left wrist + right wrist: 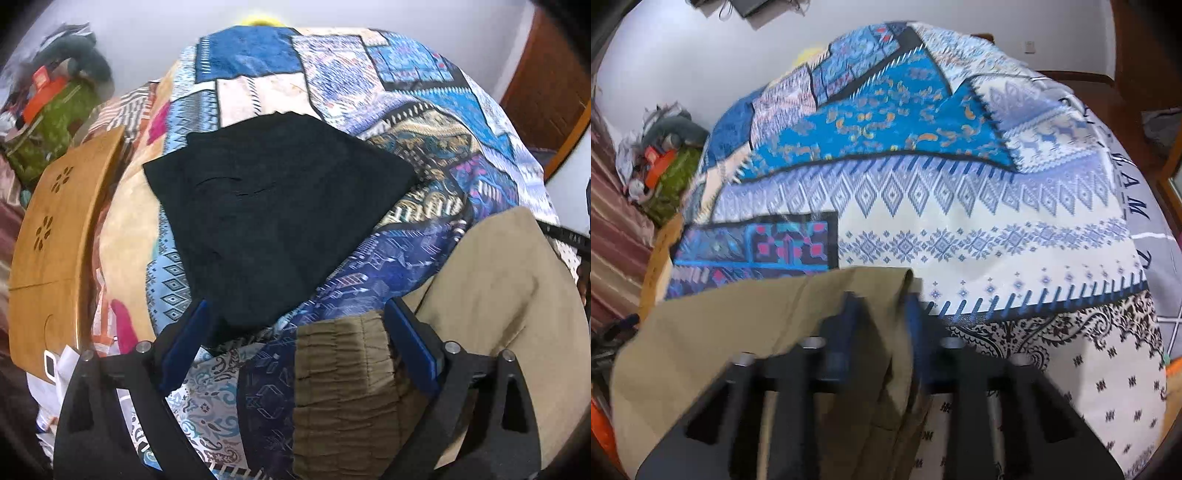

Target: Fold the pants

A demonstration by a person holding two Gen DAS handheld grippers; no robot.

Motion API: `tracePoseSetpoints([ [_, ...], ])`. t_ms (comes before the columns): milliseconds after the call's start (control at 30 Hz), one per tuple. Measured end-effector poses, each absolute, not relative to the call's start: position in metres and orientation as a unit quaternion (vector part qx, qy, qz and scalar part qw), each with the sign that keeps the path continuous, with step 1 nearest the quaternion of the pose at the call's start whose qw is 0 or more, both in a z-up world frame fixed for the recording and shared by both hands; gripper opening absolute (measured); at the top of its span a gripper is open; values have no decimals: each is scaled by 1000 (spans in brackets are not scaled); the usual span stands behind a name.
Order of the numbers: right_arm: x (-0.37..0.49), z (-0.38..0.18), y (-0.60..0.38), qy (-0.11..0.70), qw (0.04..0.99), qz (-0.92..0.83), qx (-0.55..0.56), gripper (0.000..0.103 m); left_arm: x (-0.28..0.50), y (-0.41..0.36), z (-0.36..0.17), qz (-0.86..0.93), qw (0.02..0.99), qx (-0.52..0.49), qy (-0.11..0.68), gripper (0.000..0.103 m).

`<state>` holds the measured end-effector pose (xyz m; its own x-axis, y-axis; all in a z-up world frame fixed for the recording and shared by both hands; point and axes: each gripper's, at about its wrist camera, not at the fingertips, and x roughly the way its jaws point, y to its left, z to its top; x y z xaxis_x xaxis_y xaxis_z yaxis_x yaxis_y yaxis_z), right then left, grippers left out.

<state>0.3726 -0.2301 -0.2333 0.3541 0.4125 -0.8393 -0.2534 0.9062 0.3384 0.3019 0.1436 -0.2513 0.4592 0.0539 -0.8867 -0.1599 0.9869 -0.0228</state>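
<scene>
Khaki pants lie on a patterned blue quilt. Their elastic waistband sits between the fingers of my left gripper, which is open just above it. In the right wrist view, my right gripper is shut on the edge of the khaki pants and holds the cloth lifted off the quilt; the view is blurred.
A folded black garment lies on the quilt ahead of the left gripper. A wooden lap table stands at the bed's left edge. A pile of clutter sits by the wall. A wooden door is at the right.
</scene>
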Motion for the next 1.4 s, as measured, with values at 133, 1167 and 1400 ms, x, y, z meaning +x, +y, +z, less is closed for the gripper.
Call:
tracePoseSetpoints([
  [133,367,-233,-225,522,832,187,33,10,296,144,-253,101,860,-36,498,95],
  [1167,268,-125,-108,470,808,355,-6,77,278,90,-161,-11,883,-32,468,94],
  [1400,255,-177,-91,546,760,347,-57,77,287,71,-222,-17,841,0,541,94],
])
